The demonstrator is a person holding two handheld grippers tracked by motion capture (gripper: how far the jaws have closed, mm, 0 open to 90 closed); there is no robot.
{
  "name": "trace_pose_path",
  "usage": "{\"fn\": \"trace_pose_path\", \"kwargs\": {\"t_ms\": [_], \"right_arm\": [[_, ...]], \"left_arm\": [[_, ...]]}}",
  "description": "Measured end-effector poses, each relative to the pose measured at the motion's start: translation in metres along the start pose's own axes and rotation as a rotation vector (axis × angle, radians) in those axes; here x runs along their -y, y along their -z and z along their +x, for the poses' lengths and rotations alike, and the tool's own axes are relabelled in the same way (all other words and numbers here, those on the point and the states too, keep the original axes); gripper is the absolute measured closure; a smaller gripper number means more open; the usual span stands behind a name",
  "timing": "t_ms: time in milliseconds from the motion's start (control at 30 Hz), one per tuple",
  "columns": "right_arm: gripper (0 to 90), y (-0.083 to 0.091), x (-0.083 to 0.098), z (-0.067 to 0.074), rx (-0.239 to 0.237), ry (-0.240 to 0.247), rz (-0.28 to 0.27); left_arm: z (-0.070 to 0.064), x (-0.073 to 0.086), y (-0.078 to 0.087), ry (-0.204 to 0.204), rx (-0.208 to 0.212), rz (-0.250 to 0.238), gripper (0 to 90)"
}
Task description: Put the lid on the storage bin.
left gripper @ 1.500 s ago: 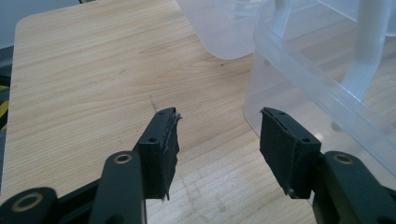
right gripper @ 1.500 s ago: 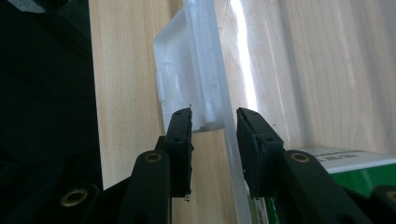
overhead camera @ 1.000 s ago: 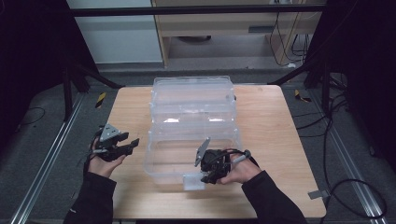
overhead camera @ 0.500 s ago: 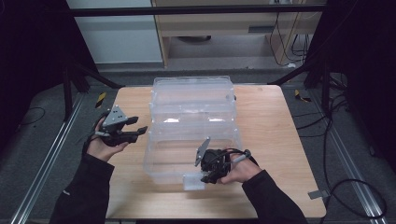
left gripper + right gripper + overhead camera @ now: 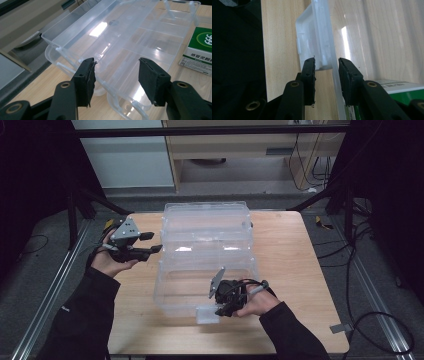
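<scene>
Plainly, the right gripper pinches the front wall and latch of the clear box at frame centre on the table. Its thin wall could slip free or flex as the spread, empty left gripper, hovering at its left, pushes the lid.

Room's pretty dark round the edges, only the table gets decent light from overhead. The high view is soft and a bit grainy. Bright white glare bounces off the clear plastic box; up close the black pads look blurry.
</scene>
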State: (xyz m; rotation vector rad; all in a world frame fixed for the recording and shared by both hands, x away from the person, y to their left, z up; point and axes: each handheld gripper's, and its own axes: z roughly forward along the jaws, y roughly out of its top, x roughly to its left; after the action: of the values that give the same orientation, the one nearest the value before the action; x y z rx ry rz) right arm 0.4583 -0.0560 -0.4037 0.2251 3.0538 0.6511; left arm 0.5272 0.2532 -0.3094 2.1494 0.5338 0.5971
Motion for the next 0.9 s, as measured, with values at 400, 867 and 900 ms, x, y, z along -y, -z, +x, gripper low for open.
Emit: {"fn": "trace_pose_path", "kwargs": {"t_ms": [400, 867, 900], "right_arm": [[67.4, 0.0, 0.0, 0.0, -0.005, 0.004, -0.003], [67.5, 0.0, 0.0, -0.001, -0.01, 0.008, -0.003], [67.4, 0.0, 0.0, -0.001, -0.009, 0.006, -0.004]], "left_arm": [[0.01, -0.03, -0.015, -0.096, 0.089, 0.064, 46.8], [0.011, -0.065, -0.036, -0.242, 0.143, 0.149, 47.3], [0.012, -0.069, -0.04, -0.26, 0.153, 0.164, 47.8]]}}
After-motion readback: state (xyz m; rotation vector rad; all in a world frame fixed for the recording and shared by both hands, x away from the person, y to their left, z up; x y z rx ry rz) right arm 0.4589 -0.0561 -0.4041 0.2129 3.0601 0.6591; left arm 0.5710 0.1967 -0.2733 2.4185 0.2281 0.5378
